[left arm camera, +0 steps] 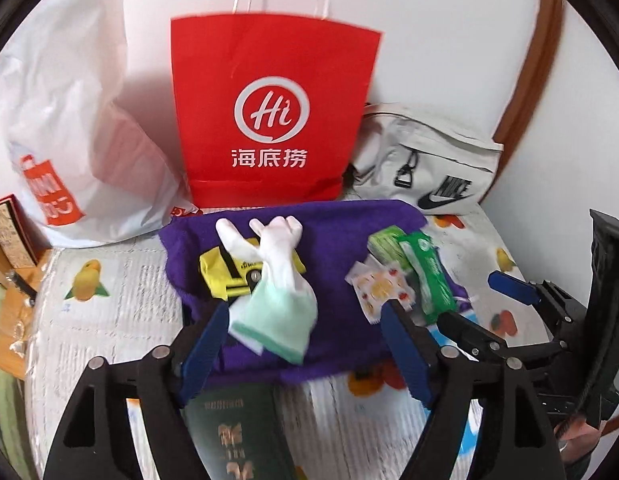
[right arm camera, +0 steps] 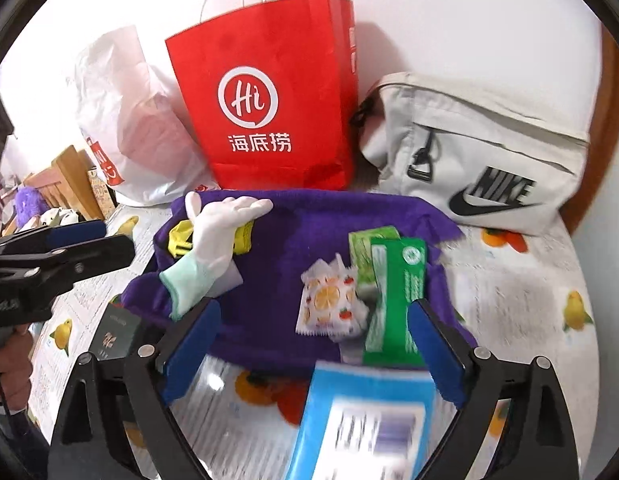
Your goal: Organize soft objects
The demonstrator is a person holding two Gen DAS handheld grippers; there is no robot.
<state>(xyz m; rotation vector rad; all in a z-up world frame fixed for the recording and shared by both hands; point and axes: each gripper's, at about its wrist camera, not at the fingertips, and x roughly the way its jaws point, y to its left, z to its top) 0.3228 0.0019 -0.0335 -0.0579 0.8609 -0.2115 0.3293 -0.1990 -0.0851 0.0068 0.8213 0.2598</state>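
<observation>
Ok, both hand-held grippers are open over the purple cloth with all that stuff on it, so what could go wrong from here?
1. The white rubber glove lies draped over the yellow item; grabbing one may drag the other.
2. The tissue packs and fruit-print wet-wipe sachet rest on the purple cloth; lifting the cloth would probably spill them.
3. The left hand-held gripper and right hand-held gripper sit close and could clash.

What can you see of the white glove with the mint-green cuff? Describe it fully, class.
The glove looks like thin rubber or coated fabric, white over the hand, with a mint-green cuff. It lies limp on the purple cloth, fingers pointing toward the red paper bag, cuff toward the cameras. Its palm rests across a yellow item. Neither tool touches it.
</observation>
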